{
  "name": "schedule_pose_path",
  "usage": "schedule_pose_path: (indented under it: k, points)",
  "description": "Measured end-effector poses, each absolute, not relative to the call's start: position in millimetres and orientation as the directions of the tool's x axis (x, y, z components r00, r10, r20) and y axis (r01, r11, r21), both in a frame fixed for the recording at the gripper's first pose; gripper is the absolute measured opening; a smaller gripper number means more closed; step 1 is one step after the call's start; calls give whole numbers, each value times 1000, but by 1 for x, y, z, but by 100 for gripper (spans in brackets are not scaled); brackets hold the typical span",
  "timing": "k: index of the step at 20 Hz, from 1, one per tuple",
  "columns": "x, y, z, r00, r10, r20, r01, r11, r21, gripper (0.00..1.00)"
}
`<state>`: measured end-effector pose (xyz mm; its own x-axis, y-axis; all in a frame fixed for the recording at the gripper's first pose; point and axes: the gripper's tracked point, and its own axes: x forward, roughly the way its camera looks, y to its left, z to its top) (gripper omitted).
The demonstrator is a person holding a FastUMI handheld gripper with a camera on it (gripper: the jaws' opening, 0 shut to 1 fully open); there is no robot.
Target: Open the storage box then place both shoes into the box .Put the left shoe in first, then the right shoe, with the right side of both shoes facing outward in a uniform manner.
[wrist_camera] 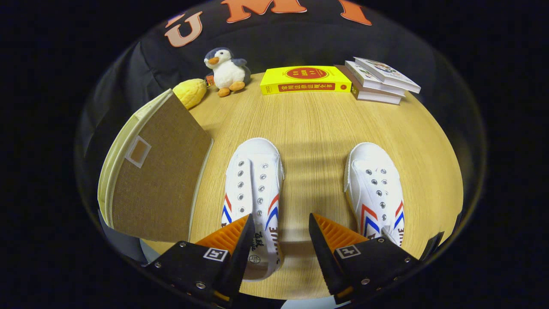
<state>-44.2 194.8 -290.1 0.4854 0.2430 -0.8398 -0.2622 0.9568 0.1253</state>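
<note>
- Fingers of the gripper (pixel 279 229) stood apart at the bottom of the frame, clamped on nothing, with bare table (pixel 317 128) showing in the gap between them.
- Left shoe (pixel 254 193) lay at centre-left, its heel end partly behind the left finger; whether the finger touched it could not be told.
- Right shoe (pixel 377 191) lay at centre-right, well apart from its partner, toe pointing away, heel near the right finger.
- Storage box (pixel 156 180) sat at the left of the frame, just beside the left shoe. Its brown fabric face looked closed, so nothing inside could be seen, and opening seemed not yet done.
- Likely trouble: going for a shoe before the box was opened would break the order the task set.
- Another risk: the soft fabric box could slide or tip when its flap was pulled, since nothing braced it.
- A toy penguin (pixel 226 71), a yellow plush (pixel 191 92), a yellow book (pixel 305 80) and a stack of books (pixel 379 80) lined the top of the frame, clear of the work.
</note>
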Motion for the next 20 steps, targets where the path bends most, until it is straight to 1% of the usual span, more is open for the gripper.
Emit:
schedule_pose_path:
  k: [2, 3, 5, 6, 7, 9, 11, 12, 13, 14, 15, 16, 17, 20]
  points:
    - [-43, 198, -296, 468, 246, -849, -276, 953, 124, 71]
    - [-44, 200, -300, 457, 249, -854, -284, 950, 125, 65]
    - [-46, 207, -307, 424, 262, -867, -299, 944, 139, 58]
    - [-44, 209, -309, 424, 267, -865, -295, 944, 146, 55]
    - [-45, 209, -310, 411, 271, -870, -296, 943, 153, 50]
    - [-46, 209, -313, 384, 301, -873, -284, 938, 198, 49]
    - [-49, 212, -314, 361, 348, -865, -245, 931, 272, 47]
    - [-51, 217, -313, 361, 383, -850, -250, 918, 308, 35]
    - [-47, 219, -314, 387, 388, -836, -269, 915, 300, 23]
    - [-46, 216, -312, 412, 386, -825, -293, 914, 281, 18]
    - [-47, 215, -308, 433, 378, -819, -279, 919, 277, 9]
    - [-47, 216, -305, 453, 375, -809, -238, 925, 296, 4]
    - [-45, 218, -300, 473, 380, -794, -210, 925, 317, 0]
    - [-40, 223, -275, 520, 396, -756, -140, 913, 382, 0]
